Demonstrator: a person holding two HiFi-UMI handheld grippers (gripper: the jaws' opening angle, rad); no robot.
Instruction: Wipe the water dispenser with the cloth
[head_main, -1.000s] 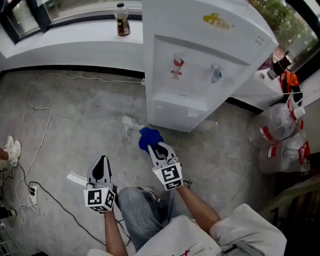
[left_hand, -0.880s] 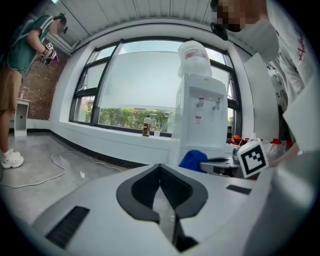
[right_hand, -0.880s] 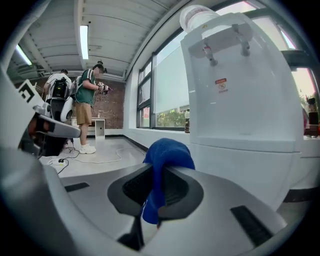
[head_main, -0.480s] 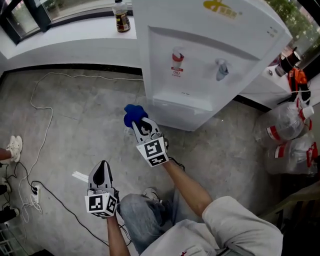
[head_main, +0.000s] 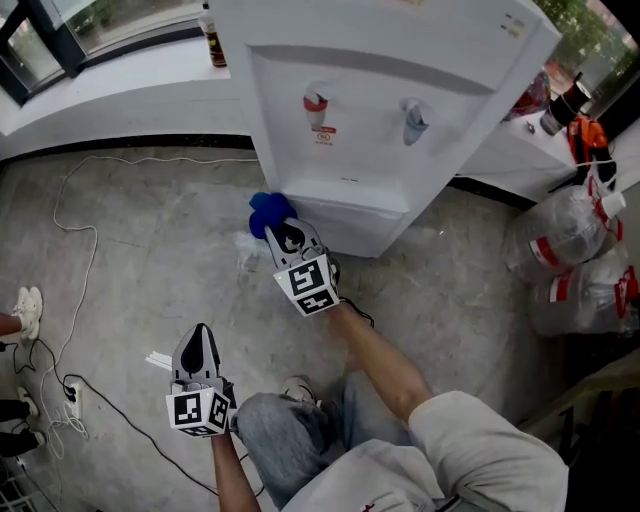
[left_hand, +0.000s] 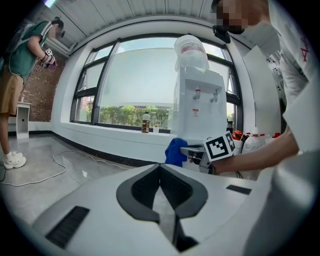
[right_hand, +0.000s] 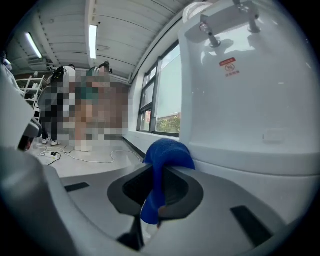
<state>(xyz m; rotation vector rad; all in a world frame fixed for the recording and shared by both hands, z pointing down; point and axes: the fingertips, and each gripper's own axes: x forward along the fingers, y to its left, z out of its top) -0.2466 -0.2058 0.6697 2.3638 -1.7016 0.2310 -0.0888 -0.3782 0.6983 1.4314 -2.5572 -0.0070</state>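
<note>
The right gripper (head_main: 285, 236) had its fingers clamped on a crumpled blue cloth (head_main: 268, 210), just beside the white plastic water dispenser's (head_main: 370, 150) lower corner. The left gripper's (head_main: 198, 342) fingers met, holding nothing.

Water dispenser (head_main: 440, 70): smooth white plastic, glossy. Cloth (head_main: 268, 208): soft blue fabric, matt, rumpled. My right gripper (head_main: 284, 233): matt pale-grey plastic shell, black jaw lining. Floor (head_main: 150, 250): mottled grey concrete, slight sheen.
</note>
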